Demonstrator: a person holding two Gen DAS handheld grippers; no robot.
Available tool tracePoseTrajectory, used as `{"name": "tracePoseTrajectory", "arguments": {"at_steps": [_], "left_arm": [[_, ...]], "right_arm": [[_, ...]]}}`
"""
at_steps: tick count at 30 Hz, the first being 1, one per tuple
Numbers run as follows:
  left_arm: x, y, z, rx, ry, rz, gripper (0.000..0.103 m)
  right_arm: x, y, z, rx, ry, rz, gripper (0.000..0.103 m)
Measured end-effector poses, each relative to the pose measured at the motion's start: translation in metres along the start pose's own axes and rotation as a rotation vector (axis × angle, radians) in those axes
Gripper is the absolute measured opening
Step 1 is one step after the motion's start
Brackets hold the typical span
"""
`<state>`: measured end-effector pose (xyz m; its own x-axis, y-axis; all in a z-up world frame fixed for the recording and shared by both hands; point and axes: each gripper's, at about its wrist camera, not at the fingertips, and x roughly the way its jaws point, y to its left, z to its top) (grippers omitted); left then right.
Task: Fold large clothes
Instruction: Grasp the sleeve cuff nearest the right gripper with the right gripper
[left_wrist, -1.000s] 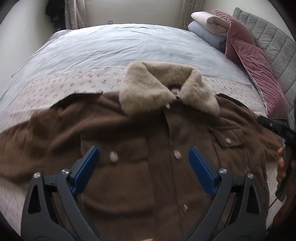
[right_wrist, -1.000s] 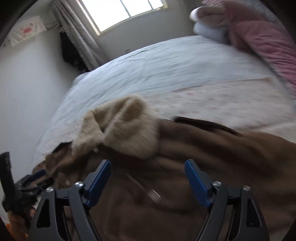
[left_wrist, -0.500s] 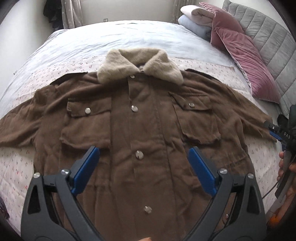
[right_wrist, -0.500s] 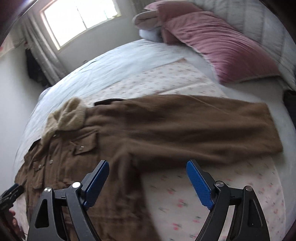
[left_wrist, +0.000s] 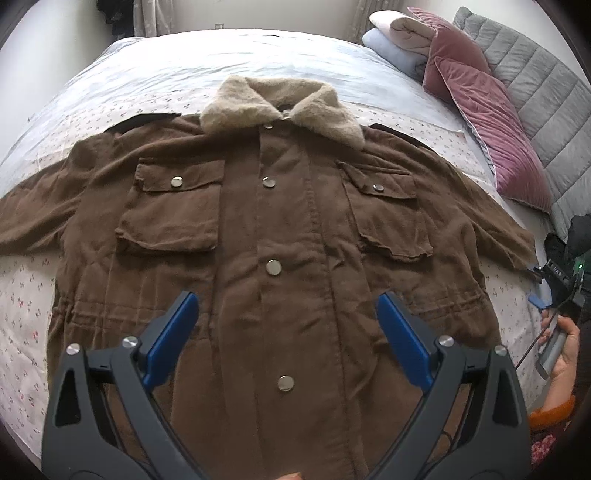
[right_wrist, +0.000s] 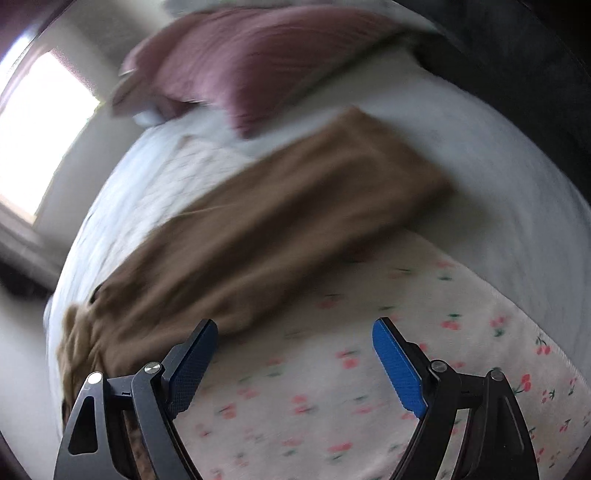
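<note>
Blue-padded fingers of the left gripper (left_wrist: 286, 328) are seen spread wide and empty above the lower front of a brown jacket (left_wrist: 273, 229), which is laid face up, buttoned and flat across a bed (left_wrist: 221, 55) covered with a cherry-print sheet (left_wrist: 22, 314). The right gripper (right_wrist: 293, 363), likewise wide open with nothing between its pads, is pictured over bare sheet just beside the jacket's outstretched right sleeve (right_wrist: 258, 221); that view is blurred, so finer detail cannot be told.

No fold is shown in the garment, and the step in hand is judged to be the approach to that sleeve, at the very start of the task. The next move is thought to call for the cuff to be pinched and the sleeve carried inward over the chest, with care that only the sleeve's cloth is gathered and not the sheet beneath.

Further off, the fleece collar (left_wrist: 280, 105) is seen lying flat at the neck. Beyond it, two plum cushions (left_wrist: 491, 125) and folded pale bedding (left_wrist: 395, 37) are stacked against a grey padded headboard (left_wrist: 535, 85), with the nearer cushion close to the sleeve end. Nothing is seen lying on the jacket itself.
</note>
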<state>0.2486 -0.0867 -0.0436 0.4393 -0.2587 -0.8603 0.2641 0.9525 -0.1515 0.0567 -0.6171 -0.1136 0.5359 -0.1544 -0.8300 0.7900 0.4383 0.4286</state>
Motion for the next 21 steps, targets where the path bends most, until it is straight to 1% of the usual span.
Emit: {"name": "tracePoseTrajectory", "arguments": {"at_steps": [3,4,6,8,13,16,17,18,19,20,21], "left_arm": [[0.0,0.011,-0.002,-0.017,0.008,-0.01,0.097],[0.0,0.013,-0.002,-0.016,0.01,-0.005,0.097],[0.0,0.021,-0.002,-0.015,0.01,0.022,0.097],[-0.003,0.027,-0.002,-0.026,0.001,0.029,0.097],[-0.007,0.041,-0.004,-0.041,0.006,0.039,0.097],[-0.009,0.048,-0.006,-0.033,0.003,0.049,0.097],[-0.009,0.05,-0.006,-0.034,0.002,0.05,0.097],[-0.009,0.053,-0.007,-0.038,0.002,0.05,0.097],[-0.01,0.056,-0.007,-0.043,0.002,0.048,0.097],[-0.01,0.061,-0.008,-0.051,0.0,0.043,0.097],[-0.011,0.066,-0.008,-0.057,-0.001,0.039,0.097]], "right_arm": [[0.012,-0.011,0.011,0.078,-0.048,0.112,0.087],[0.017,-0.012,0.014,0.073,-0.065,0.13,0.087],[0.022,-0.012,0.021,0.048,-0.089,0.131,0.087],[0.025,-0.011,0.03,0.062,-0.094,0.133,0.087],[0.031,-0.02,0.058,0.203,-0.063,0.144,0.085],[0.032,-0.027,0.069,0.258,-0.073,0.129,0.069],[0.033,-0.029,0.07,0.277,-0.072,0.123,0.056],[0.034,-0.034,0.07,0.317,-0.064,0.115,0.03],[0.034,-0.038,0.069,0.365,-0.046,0.125,0.015],[0.033,-0.042,0.068,0.408,-0.039,0.158,0.008],[0.028,-0.046,0.068,0.428,-0.05,0.189,0.006]]}}
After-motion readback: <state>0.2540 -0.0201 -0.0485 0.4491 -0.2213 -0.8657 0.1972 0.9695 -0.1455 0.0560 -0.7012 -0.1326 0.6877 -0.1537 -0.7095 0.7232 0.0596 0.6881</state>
